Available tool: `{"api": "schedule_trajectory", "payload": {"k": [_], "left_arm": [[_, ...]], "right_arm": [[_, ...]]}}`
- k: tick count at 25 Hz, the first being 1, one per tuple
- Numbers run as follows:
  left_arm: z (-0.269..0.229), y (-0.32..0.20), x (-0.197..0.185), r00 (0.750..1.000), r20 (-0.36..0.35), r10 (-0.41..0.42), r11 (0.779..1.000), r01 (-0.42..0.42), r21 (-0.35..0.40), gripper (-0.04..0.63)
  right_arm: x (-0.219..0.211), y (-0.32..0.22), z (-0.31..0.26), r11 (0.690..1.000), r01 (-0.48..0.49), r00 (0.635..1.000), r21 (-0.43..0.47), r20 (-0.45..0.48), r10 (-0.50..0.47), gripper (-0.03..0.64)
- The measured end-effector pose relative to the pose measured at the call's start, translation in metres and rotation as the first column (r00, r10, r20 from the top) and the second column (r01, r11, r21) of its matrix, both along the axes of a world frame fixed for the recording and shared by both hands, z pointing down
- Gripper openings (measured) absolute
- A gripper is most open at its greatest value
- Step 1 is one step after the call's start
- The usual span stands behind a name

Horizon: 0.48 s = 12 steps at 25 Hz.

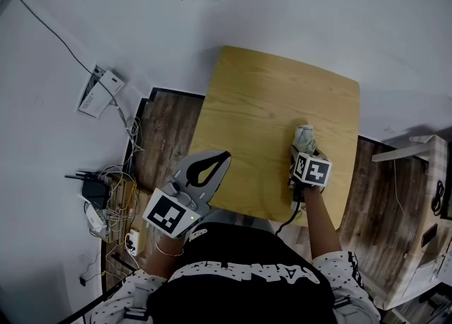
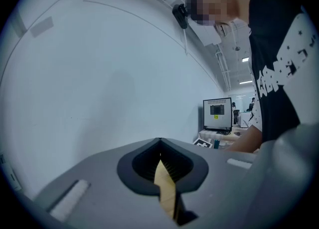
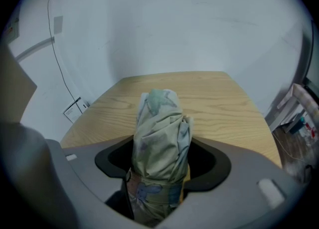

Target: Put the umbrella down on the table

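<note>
At the far left, a bunch of wires [image 1: 116, 202] and a black box [image 1: 92, 190] lie on the floor by the white wall. A white paper thing [image 1: 95, 91] lies a bit further up.

Next comes the left gripper [image 1: 224, 154], near the desk's [image 1: 275, 90] near left corner. Its two jaws are closed tight on each other. Nothing is between them. In its own view, the left gripper [image 2: 159, 143] shows a bit of tan wood through the hole in the jaws.

The desk is light wood with round corners.

The umbrella [image 1: 305, 135] is folded up, pale green with little pictures on it. It is over the near right part of the desk and points away from the person. I cannot tell if it touches the wood.

The right gripper [image 1: 302, 153] is around the umbrella's [image 3: 159, 133] near end. The right gripper's [image 3: 159, 160] jaws are spread wide, with dark gaps on both sides of the umbrella.

A pale wooden frame [image 1: 417, 150] stands to the right of the desk.
</note>
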<state>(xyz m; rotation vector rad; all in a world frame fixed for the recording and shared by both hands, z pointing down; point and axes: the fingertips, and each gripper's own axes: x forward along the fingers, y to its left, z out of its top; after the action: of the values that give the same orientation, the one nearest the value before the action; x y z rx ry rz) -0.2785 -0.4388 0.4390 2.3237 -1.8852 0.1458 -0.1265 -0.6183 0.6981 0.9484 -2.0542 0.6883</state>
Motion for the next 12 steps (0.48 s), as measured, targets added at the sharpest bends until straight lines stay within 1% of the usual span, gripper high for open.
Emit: {"api": "schedule_trajectory", "payload": {"k": [2, 6, 12], "left_arm": [[0.000, 0.001, 0.000, 1.000, 0.003, 0.003, 1.000, -0.003, 0.002, -0.002], [-0.001, 0.003, 0.007, 1.000, 0.004, 0.020, 1.000, -0.020, 0.007, -0.002], [-0.009, -0.002, 0.017, 0.998, 0.006, 0.068, 0.997, -0.068, 0.032, -0.002]], "right_arm": [[0.002, 0.001, -0.005, 1.000, -0.004, 1.000, 0.015, 0.001, 0.004, 0.322], [0.006, 0.007, -0.018, 0.999, -0.012, 0.999, 0.032, 0.033, 0.011, 0.322], [0.010, 0.019, -0.044, 0.998, -0.016, 0.998, 0.067, 0.066, 0.012, 0.309]]}}
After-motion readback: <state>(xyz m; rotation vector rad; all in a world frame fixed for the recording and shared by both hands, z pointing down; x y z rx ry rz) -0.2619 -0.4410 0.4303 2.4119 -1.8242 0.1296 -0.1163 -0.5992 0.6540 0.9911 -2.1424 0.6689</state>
